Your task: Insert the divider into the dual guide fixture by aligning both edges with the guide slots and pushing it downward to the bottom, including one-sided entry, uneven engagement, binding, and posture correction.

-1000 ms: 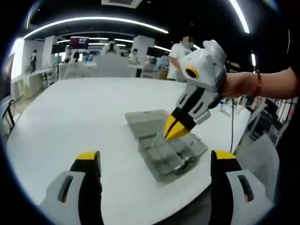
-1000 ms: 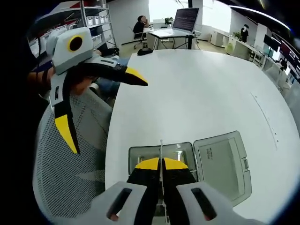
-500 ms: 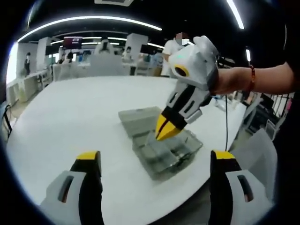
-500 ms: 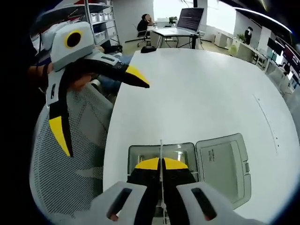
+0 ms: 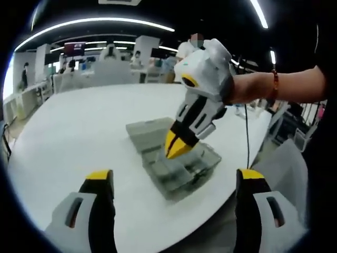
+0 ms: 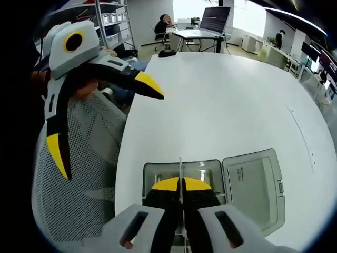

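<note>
— Right gripper? Clamped on the divider, a thin clear sheet seen edge-on, rising between the yellow tips. Poised over the fixture, the open grey box on the white table, lid folded out beside it

— And the left gripper? Jaws spread wide, holding nothing, hanging off the table edge above a mesh chair, well apart from the box

— Divider already in the slots? Cannot tell; lower edge hidden behind the tips. Probably at entry or just starting down

— Worst case from here? One-sided entry: one edge catching its slot while the other rides outside, then a skewed sheet. Caused by any roll of the wrist, hard to judge with the sheet seen only as a line

— Binding? Likely if pushed while tilted; uneven engagement wedges a thin sheet fast. Flexing or popping out of the grip also possible under force

— The box itself? Light-looking, unheld. Could slide or tip toward the near table edge under an off-centre push, with the left gripper too far off to steady it

— Remedy? Level first, ease down, back off at any resistance
</note>
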`<move>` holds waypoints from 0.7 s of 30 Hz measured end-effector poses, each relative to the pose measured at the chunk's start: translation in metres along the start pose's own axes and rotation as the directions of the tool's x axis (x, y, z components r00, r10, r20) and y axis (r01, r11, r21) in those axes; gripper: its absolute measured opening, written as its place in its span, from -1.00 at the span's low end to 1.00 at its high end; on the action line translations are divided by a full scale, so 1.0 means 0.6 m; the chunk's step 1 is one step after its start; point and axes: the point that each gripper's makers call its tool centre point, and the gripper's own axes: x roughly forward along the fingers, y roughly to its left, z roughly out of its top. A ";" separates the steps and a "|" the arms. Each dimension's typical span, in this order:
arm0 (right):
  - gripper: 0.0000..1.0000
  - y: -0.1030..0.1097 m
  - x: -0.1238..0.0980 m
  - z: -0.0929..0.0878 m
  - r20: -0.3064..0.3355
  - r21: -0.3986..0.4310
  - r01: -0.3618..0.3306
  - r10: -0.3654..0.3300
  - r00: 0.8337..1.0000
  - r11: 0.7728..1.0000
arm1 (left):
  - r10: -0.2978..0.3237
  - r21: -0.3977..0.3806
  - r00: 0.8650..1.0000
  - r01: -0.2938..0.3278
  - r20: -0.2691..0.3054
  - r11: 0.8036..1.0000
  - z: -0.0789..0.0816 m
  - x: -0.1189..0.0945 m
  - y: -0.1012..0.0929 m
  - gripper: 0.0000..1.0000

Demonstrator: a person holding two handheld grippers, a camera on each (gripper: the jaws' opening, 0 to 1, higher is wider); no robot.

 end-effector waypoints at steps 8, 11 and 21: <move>-1.00 -0.002 0.002 -0.002 0.015 0.023 0.004 -0.004 1.000 1.000 | -0.019 0.011 1.000 0.020 -0.024 1.000 -0.005 0.004 -0.005 0.88; -1.00 -0.003 0.004 -0.003 0.013 0.014 0.003 -0.003 1.000 1.000 | -0.021 0.013 0.999 0.021 -0.025 1.000 -0.003 0.005 -0.006 0.88; -1.00 -0.006 0.013 -0.008 0.004 0.031 0.004 -0.004 1.000 1.000 | -0.022 0.010 0.999 0.022 -0.034 1.000 -0.009 0.005 -0.007 0.86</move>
